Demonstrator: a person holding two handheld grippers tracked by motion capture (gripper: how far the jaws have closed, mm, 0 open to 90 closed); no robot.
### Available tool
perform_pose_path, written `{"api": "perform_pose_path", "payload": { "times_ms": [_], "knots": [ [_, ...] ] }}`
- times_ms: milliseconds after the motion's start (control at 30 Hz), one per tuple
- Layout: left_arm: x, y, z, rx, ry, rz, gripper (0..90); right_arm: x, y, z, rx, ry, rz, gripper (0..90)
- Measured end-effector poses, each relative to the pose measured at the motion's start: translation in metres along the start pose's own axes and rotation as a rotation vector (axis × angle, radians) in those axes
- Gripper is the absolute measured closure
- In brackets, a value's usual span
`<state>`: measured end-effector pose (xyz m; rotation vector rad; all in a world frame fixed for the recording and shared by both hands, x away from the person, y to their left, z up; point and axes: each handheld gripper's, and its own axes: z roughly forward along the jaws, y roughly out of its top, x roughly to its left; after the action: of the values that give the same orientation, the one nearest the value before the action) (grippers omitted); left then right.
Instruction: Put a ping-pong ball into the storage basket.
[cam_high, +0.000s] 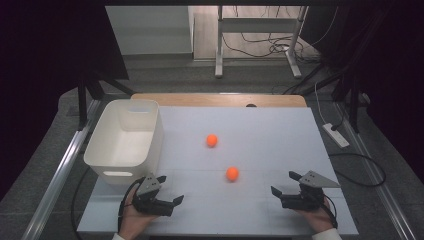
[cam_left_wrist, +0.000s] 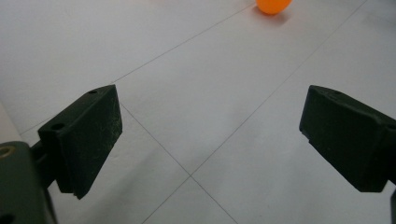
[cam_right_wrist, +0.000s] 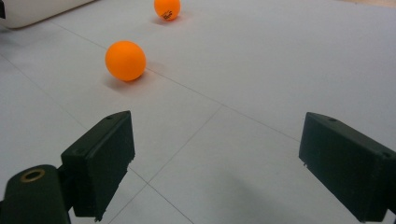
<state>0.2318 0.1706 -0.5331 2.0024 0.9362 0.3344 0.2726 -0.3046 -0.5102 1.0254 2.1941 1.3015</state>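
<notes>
The left gripper rests low on the white bench just in front of the white plastic bin, its fingers spread wide with nothing between them. The right gripper sits well to the right of the bin, fingers likewise apart and empty. The nearer orange ball lies right of the bin, between the two grippers and a little beyond them. The farther orange ball lies nearer the bin, apart from the first.

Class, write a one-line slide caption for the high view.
Two open tools flank two orange balls beside a white bin.
</notes>
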Motion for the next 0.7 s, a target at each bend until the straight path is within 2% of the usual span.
{"api": "perform_pose_path", "payload": {
  "times_ms": [300,633,700],
  "knots": [
    [-0.0008,0.0007,-0.0018,-0.01,0.001,-0.005,6.5,0.0013,-0.0004,0.0006,0.009,-0.009,-0.013,10.8],
    [-0.0018,0.0015,0.0006,-0.005,-0.007,-0.01,6.6,-0.0001,-0.0006,0.0014,0.019,-0.016,0.006,10.9],
    [-0.0033,0.0019,0.0012,-0.001,-0.004,0.001,6.6,0.0004,-0.0007,0.0019,0.025,-0.016,0.007,11.0]
  ]
}}
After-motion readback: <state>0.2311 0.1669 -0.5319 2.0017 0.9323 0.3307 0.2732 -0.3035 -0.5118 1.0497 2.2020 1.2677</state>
